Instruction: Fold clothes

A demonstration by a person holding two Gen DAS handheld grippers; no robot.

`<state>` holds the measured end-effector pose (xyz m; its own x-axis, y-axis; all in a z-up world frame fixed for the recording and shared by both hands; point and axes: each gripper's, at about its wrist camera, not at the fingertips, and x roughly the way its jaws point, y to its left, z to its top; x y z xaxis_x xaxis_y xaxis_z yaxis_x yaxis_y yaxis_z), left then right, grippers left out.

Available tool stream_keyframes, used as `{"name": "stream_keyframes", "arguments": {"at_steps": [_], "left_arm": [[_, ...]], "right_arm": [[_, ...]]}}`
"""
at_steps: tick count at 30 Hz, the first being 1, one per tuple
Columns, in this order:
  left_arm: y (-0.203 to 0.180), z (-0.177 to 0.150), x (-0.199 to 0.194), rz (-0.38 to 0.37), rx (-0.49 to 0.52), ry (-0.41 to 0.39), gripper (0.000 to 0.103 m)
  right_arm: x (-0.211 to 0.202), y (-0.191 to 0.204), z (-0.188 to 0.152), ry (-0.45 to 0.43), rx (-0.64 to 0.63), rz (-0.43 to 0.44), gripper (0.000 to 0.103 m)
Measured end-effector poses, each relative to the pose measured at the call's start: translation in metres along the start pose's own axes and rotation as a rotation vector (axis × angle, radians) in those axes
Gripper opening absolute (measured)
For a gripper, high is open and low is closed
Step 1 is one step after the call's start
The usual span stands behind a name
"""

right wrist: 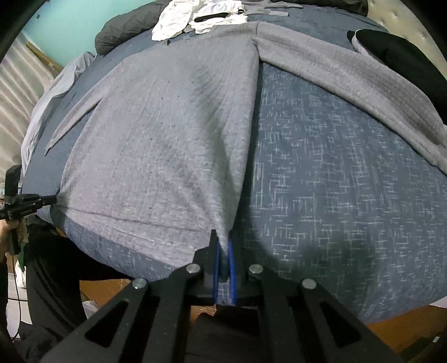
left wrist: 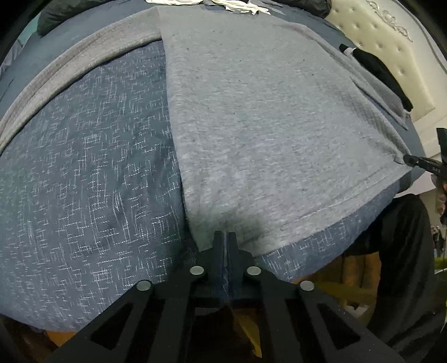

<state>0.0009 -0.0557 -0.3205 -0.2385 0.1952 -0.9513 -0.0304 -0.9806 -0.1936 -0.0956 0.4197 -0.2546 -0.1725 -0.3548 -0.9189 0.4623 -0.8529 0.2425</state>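
Where hem nearest, shirt lengthwise (flat)

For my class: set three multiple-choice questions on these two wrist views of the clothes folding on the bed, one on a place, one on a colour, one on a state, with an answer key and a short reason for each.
1. Where does the white clothing lie?
A. on the far side of the bed, beyond the grey garment
B. under the grey garment
C. on the floor

2. What colour is the bedspread under the grey garment?
A. red with stripes
B. blue with a pale crosshatch pattern
C. plain yellow

3. How does the right gripper stand?
A. wide open above the bed
B. shut on a bottom corner of the grey garment
C. shut on a black sock

Key: 1 A, the white heap sits at the top of both views, past the garment. 2 B, blue cloth with pale marks shows beside the garment. 3 B, grey cloth runs in between its blue pads.
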Motion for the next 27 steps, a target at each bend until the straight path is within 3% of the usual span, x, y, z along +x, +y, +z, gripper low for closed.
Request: {"name": "stream_keyframes", "arguments": {"at_steps": [1,4,9,17,18,21,27], "left_arm": [[-0.001,0.002,0.002,0.007,0.0,0.003,0.024],[-0.005,0.006,0.01,0.001,0.008,0.018,0.033],[-0.015,0.015,0.016,0.078,0.062,0.016,0.035],[-0.027,0.028,0.033,0.087,0.115,0.041,0.035],[-0.028,0.03,0.035,0.088,0.12,0.047,0.033],[-0.03,0.033,0.04,0.102,0.147,0.054,0.004],[-0.028,0.035,0.017,0.07,0.169,-0.007,0.002]], "right_arm": [[0.001,0.0,0.0,0.0,0.002,0.003,0.005],[0.002,0.001,-0.001,0.0,0.006,0.008,0.005],[-0.001,-0.003,0.0,-0.005,0.017,0.017,0.005],[0.002,0.001,0.001,-0.001,0.014,0.018,0.005],[0.002,0.001,0.001,-0.001,0.014,0.019,0.005],[0.002,0.002,0.001,-0.003,0.014,0.021,0.005],[-0.005,0.002,0.002,-0.011,0.006,0.029,0.005]]}}
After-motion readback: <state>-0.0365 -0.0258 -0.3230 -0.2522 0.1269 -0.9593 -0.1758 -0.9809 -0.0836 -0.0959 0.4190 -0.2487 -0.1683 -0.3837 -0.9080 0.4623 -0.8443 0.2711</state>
